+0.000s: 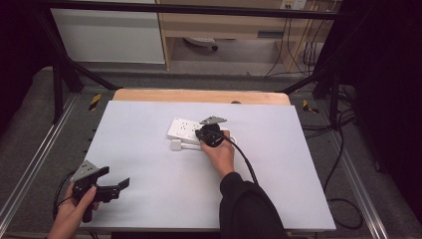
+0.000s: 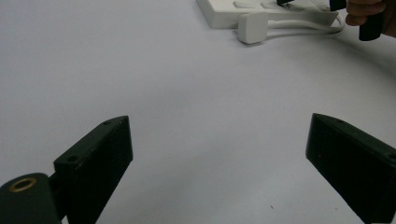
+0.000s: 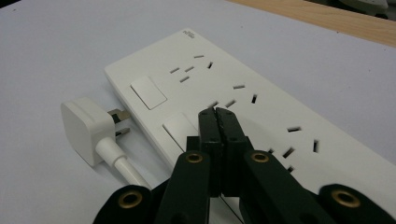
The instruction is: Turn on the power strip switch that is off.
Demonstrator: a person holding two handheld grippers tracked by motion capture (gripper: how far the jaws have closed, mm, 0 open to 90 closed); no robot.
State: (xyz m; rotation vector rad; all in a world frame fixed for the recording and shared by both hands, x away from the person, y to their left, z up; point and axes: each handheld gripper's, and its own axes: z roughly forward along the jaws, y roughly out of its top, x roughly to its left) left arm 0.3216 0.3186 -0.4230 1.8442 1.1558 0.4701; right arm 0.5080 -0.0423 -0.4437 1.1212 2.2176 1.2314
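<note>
A white power strip lies flat near the middle of the white board, with several sockets and two rocker switches on its top face. A white plug on a white cable rests on the board beside the strip, its prongs pointing at the strip's side. My right gripper is shut with nothing between its jaws; its tips sit low over the strip right beside the nearer switch. My left gripper is held at the board's front left corner. It stands open and empty, aimed toward the plug.
The white board covers a wooden table whose far edge shows behind it. A black frame, cables on the floor and a wooden cabinet stand around the table. The right gripper's black cable trails across the board.
</note>
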